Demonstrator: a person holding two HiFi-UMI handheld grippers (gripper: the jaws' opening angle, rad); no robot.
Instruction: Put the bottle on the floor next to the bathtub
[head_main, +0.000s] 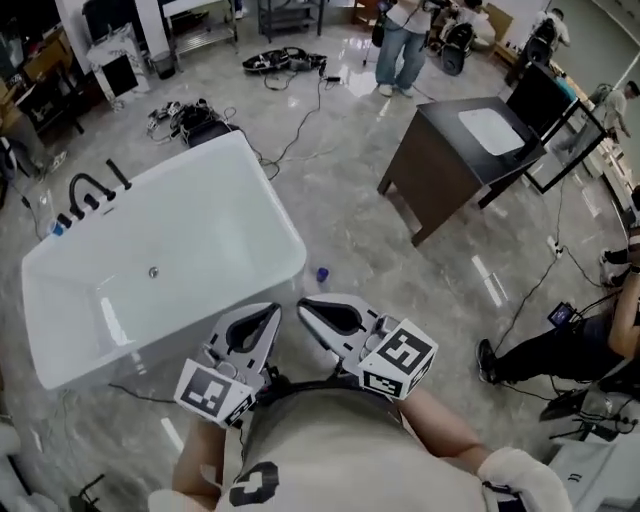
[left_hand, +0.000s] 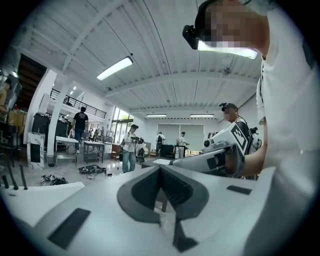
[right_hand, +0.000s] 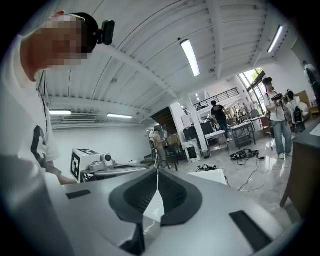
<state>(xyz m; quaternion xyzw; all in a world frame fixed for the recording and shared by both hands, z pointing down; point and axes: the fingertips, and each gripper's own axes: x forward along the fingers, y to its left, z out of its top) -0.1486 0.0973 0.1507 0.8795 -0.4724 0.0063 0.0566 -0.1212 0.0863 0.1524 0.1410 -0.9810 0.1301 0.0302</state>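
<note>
- Left gripper (left_hand: 160, 168): jaws together, pads meeting along one seam, nothing between them. Held level at the person's chest (head_main: 330, 440).
- Right gripper (right_hand: 157, 173): jaws together, tips closed to a thin line, nothing between them. Held just beside the left gripper, tips of the two near one another in the head view.
- Marker cubes: one on each gripper, at the rear end nearest the body.
- Bottle (head_main: 322, 273): small, blue-purple, on the floor (head_main: 350, 220) just beside the bathtub's near corner; apart from both grippers. Too small to tell whether it stands or lies.
- Bathtub (head_main: 60, 270): white, rectangular, left of the grippers; black faucet (head_main: 90, 190) at its far end.
- Cabinet (head_main: 430, 170): dark, with white top, well apart to the right.
- Cables (head_main: 285, 60): black, in heaps across the far floor.
- Persons: one standing (head_main: 400, 50) beyond the cabinet; one low at the right edge (head_main: 560, 345).
</note>
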